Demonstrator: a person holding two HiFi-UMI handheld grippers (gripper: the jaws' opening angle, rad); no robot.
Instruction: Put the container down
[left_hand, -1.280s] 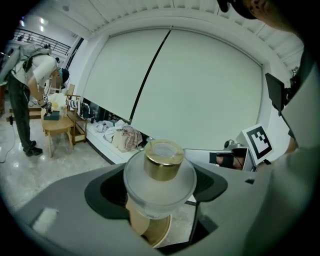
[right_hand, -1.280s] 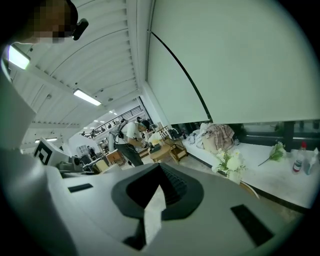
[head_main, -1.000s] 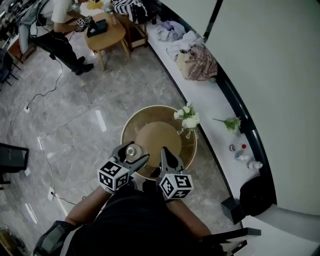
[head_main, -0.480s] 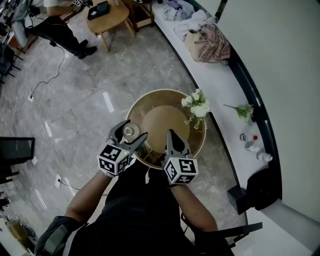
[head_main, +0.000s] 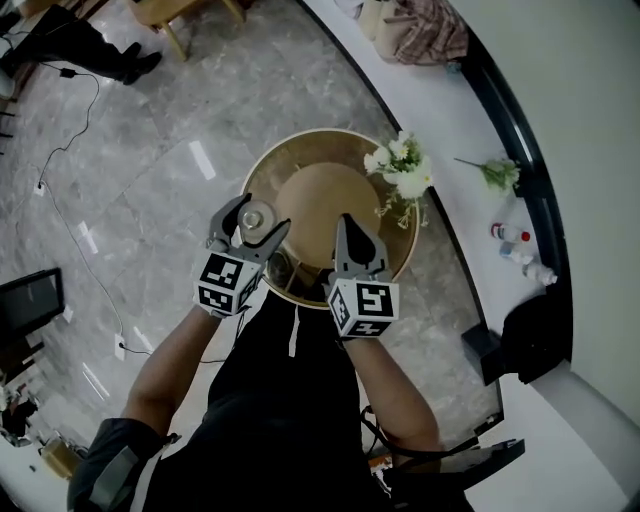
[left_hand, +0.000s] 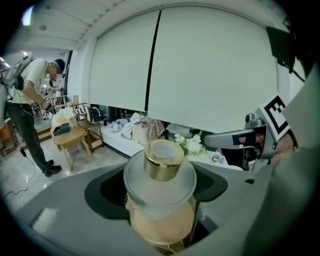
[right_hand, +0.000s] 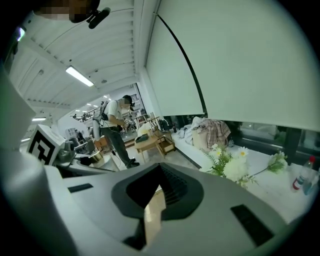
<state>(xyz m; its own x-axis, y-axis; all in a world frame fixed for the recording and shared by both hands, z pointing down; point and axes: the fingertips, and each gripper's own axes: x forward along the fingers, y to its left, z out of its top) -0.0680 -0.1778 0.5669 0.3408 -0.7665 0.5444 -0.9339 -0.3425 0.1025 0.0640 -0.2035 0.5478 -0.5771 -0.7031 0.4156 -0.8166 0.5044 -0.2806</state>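
The container (head_main: 251, 216) is a small frosted bottle with a gold cap (left_hand: 163, 160). My left gripper (head_main: 256, 222) is shut on it and holds it upright above the left near rim of the round gold table (head_main: 330, 150). In the left gripper view both jaws press the bottle's body (left_hand: 160, 225). My right gripper (head_main: 346, 224) is shut with nothing in it, over the table's near edge, just right of the left one. Its jaws (right_hand: 152, 210) leave only a thin slit.
A vase of white flowers (head_main: 400, 172) stands on the table's right side. Beyond it, a white ledge (head_main: 470, 120) curves along the window with a flower sprig, small bottles (head_main: 515, 245) and clothes. Cables lie on the marble floor (head_main: 120, 150). A person (left_hand: 27, 110) stands by a wooden table.
Both grippers have moved forward over the table's near rim, the left one still holding the container. The table now sits closer in the head view.
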